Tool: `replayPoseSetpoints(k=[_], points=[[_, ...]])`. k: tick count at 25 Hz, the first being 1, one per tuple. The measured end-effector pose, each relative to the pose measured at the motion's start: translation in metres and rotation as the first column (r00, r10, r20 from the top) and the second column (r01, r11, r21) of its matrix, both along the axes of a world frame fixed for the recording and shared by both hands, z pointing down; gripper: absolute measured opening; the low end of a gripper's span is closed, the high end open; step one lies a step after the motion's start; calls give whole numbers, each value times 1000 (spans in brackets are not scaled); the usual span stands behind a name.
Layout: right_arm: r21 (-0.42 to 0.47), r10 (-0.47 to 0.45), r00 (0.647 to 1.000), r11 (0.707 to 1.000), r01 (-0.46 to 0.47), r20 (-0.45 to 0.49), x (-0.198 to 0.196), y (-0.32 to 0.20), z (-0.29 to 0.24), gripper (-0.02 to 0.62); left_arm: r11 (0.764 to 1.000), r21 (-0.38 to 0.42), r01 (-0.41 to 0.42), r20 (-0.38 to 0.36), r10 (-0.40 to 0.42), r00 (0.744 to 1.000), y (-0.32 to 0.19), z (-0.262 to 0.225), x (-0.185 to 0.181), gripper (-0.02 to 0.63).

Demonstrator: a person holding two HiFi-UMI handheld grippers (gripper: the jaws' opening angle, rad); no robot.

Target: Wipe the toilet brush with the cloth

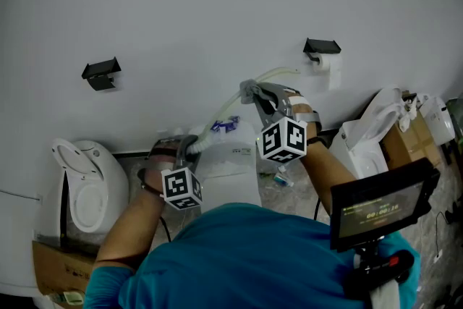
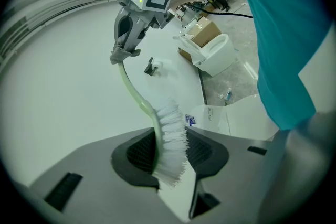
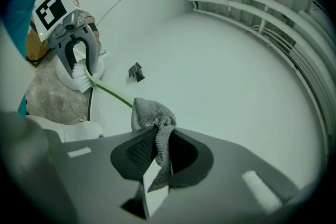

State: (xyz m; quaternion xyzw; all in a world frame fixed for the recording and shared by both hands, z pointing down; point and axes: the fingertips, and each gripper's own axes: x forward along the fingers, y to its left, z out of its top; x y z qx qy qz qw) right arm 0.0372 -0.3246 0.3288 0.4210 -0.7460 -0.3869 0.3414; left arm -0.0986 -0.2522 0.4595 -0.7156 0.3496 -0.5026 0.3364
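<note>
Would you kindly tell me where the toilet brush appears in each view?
Head view: centre, toilet brush arcing upward to the right.
Left gripper view: lower centre, bristles foremost.
Right gripper view: upper left.
Shared landmark: grey cloth on its handle.

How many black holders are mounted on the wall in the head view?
2. One black holder sits at left, bare. The other sits at upper right, with a white roll hanging under it. More may be hidden from this view.

Two hand-held grippers (image 1: 189, 147) (image 1: 257, 94), one toilet brush (image 2: 169, 139), one cloth (image 3: 149, 115), two black wall brackets (image 1: 101, 74) (image 1: 322, 48).
</note>
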Motion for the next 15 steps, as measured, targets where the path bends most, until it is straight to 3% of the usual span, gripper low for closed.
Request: replayPoseSetpoints(k=[15], points=[[26,110,993,993,-111,30,46,-14,-14,46,1000,13,-9,-18,9,1000,2,-1,-1,144]])
